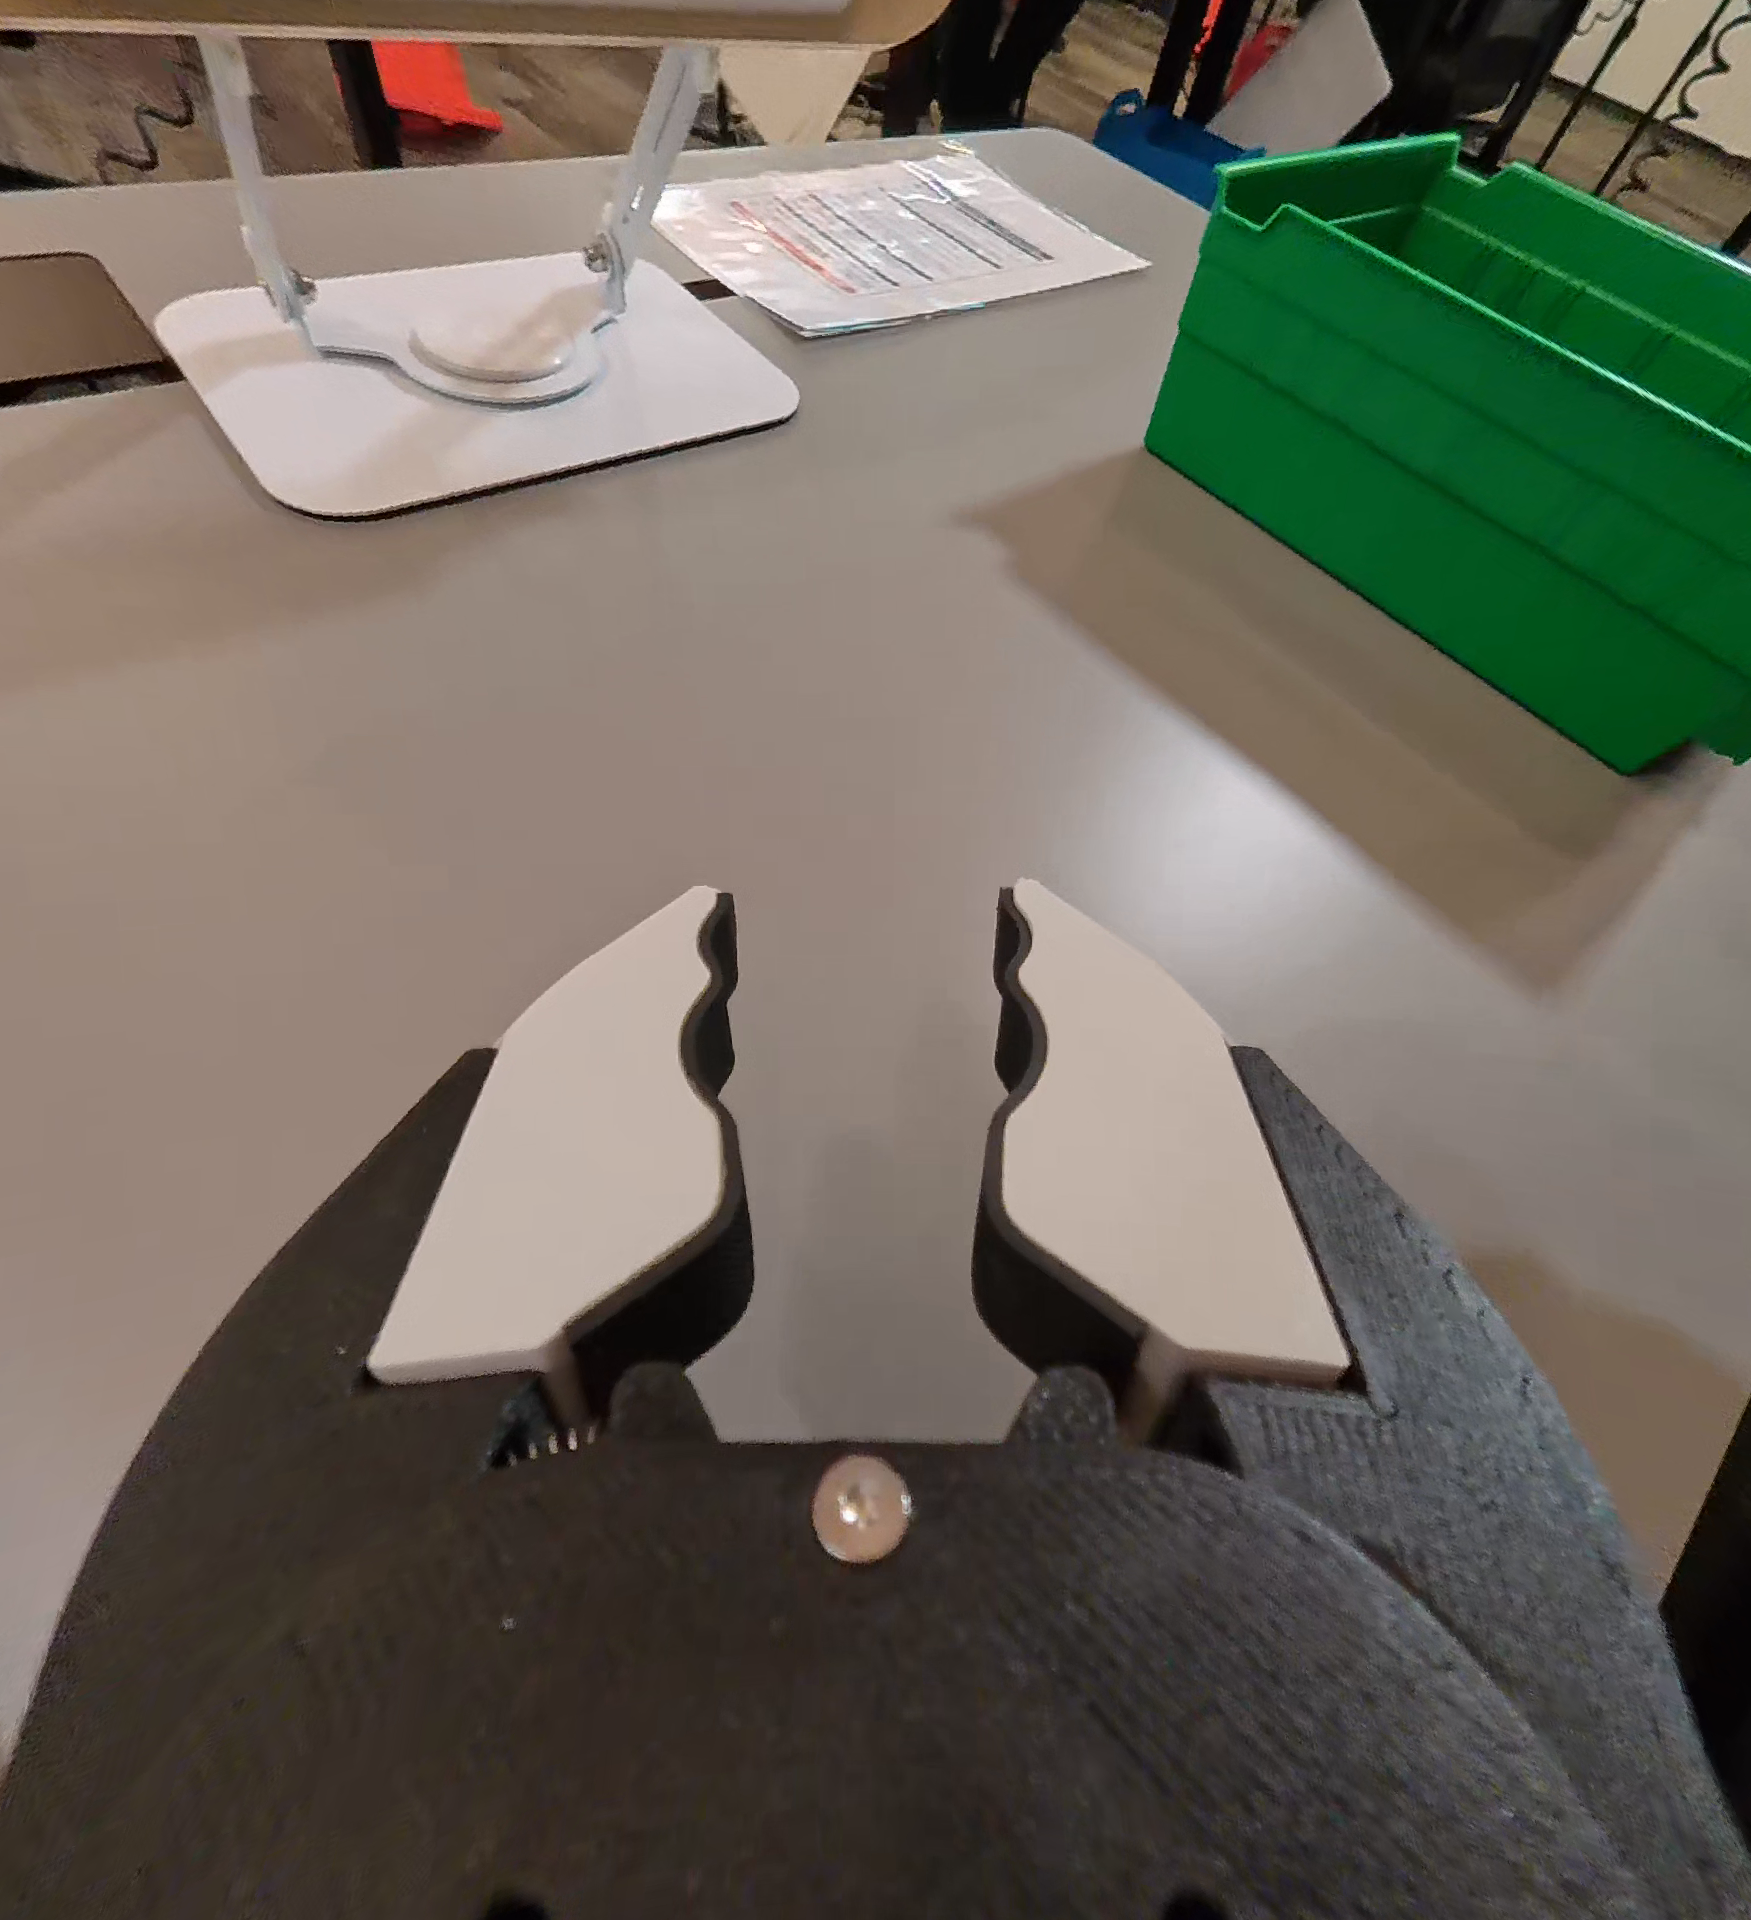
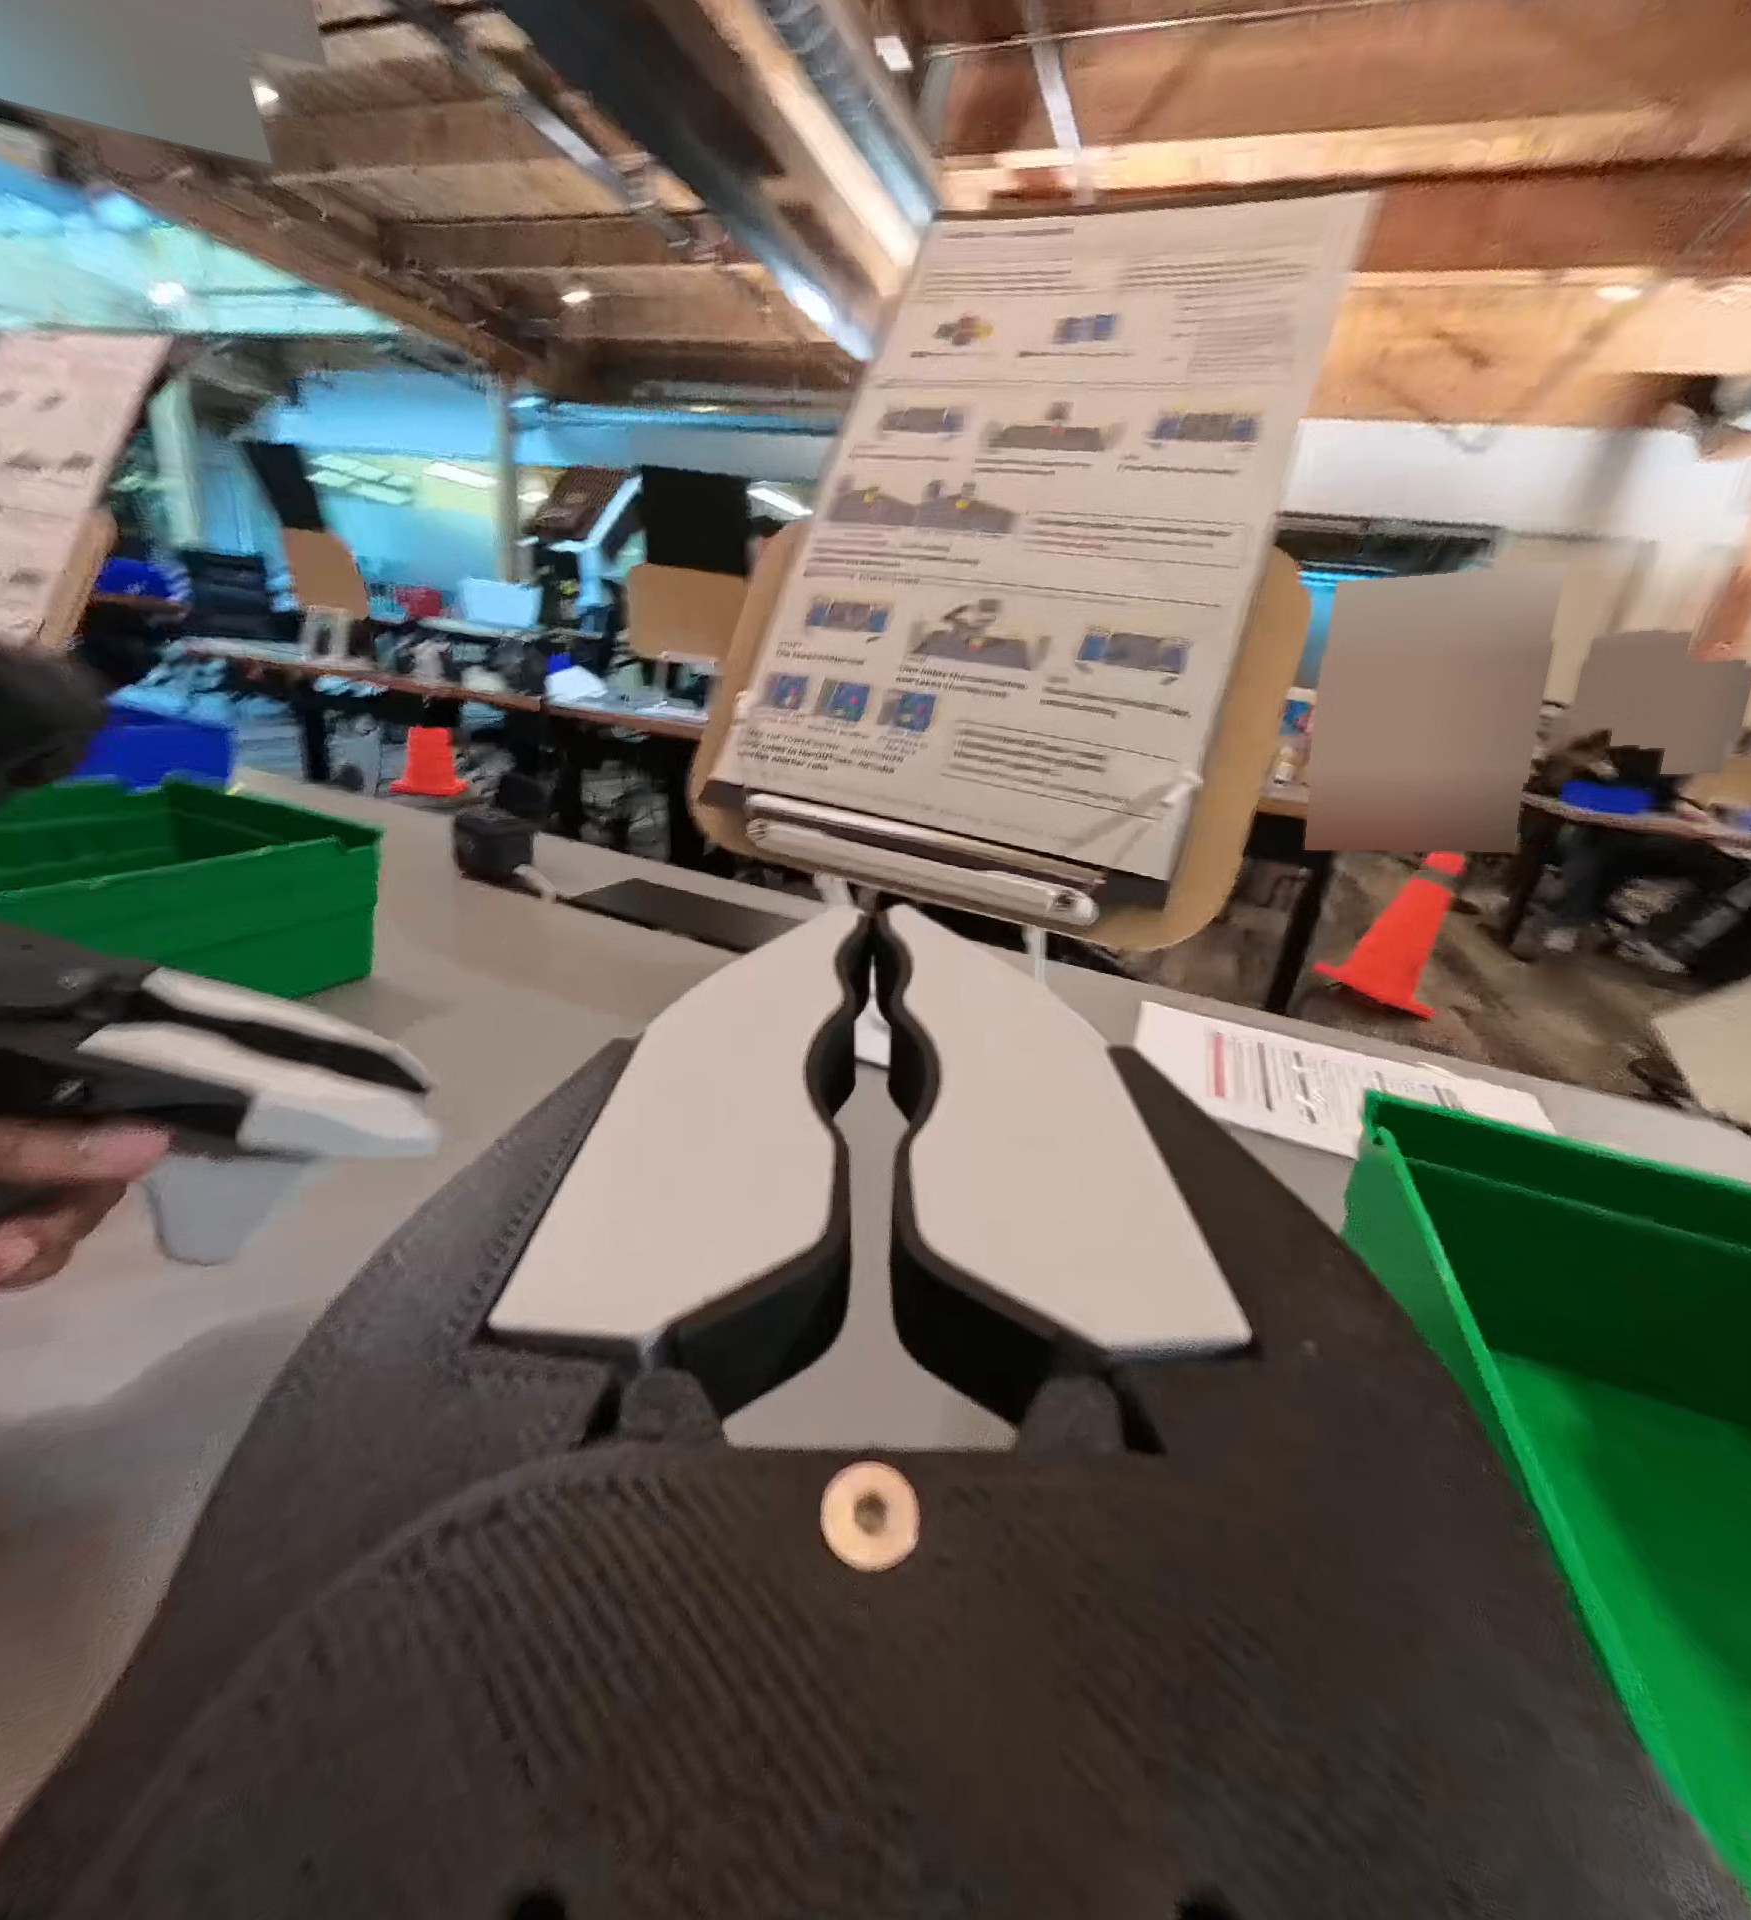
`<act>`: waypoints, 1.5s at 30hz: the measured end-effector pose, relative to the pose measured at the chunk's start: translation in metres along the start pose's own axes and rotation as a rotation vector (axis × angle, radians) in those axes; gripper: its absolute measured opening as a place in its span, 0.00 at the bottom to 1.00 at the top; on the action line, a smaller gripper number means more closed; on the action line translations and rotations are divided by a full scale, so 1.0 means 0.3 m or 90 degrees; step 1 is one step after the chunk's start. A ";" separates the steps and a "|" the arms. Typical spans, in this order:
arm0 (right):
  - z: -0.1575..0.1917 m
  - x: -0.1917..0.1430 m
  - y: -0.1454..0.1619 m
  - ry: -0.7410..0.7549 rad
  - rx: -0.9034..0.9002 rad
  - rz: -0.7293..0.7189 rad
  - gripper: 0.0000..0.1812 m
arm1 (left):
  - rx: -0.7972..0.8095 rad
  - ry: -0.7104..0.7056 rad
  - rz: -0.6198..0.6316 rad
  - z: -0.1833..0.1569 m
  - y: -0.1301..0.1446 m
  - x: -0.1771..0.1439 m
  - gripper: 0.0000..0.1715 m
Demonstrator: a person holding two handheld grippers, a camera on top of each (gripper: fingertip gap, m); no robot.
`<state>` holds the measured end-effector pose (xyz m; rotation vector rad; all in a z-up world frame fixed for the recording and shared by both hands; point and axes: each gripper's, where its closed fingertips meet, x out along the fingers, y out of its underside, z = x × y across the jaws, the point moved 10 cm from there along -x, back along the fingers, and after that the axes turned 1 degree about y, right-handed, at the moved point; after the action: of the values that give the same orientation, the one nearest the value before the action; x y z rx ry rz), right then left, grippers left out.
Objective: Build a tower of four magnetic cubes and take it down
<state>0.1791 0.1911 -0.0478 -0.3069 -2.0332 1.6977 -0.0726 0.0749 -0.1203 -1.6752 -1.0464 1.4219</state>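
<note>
Green open-topped plastic bin (image 2: 1577, 1299) stands on the flat grey table (image 1: 538, 675), just beside the right gripper (image 2: 876, 925) on its right. That gripper's jaws are almost closed, only a sliver between the tips, and hold nothing. The left gripper (image 1: 866, 904) hovers over bare table with its jaws parted by a clear gap, also empty; a hand (image 2: 19, 1195) grips it in the right wrist view, with a second green plastic bin (image 2: 175, 883) behind it.

As I judge it, a sideways swing of the right gripper could knock the near bin askew. A push forward could tip the white thin-legged document stand (image 1: 476, 416), since its printed instruction sheet (image 2: 1058, 540) sits high above the base.

That sheet and a clear-sleeved paper (image 1: 902, 239) lying flat carry print; no brand mark shows on the bins or grippers.
</note>
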 end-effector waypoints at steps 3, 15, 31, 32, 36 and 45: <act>0.007 0.030 0.010 0.001 0.052 -0.026 0.00 | 0.002 -0.010 0.003 0.015 0.013 -0.026 0.28; 0.030 0.164 0.105 -0.105 0.230 0.087 0.12 | -0.045 -0.044 -0.009 0.065 0.059 -0.140 0.29; 0.113 0.225 0.190 -0.160 0.285 0.143 0.31 | -0.083 -0.391 -0.135 0.394 -0.069 -0.707 0.34; 0.124 0.225 0.199 -0.177 0.288 0.156 0.32 | -0.120 -0.428 -0.095 0.441 -0.042 -0.733 0.36; 0.138 0.204 0.207 -0.197 0.228 0.175 0.29 | -0.156 -0.414 0.041 0.539 0.079 -0.740 0.32; 0.109 0.147 0.208 -0.182 0.173 0.171 0.26 | 0.034 -0.245 0.207 0.572 0.165 -0.693 0.35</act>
<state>0.1173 0.1961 -0.1031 -0.2658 -1.9875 2.2694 -0.2504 -0.1329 -0.1028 -1.6212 -0.9517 2.0264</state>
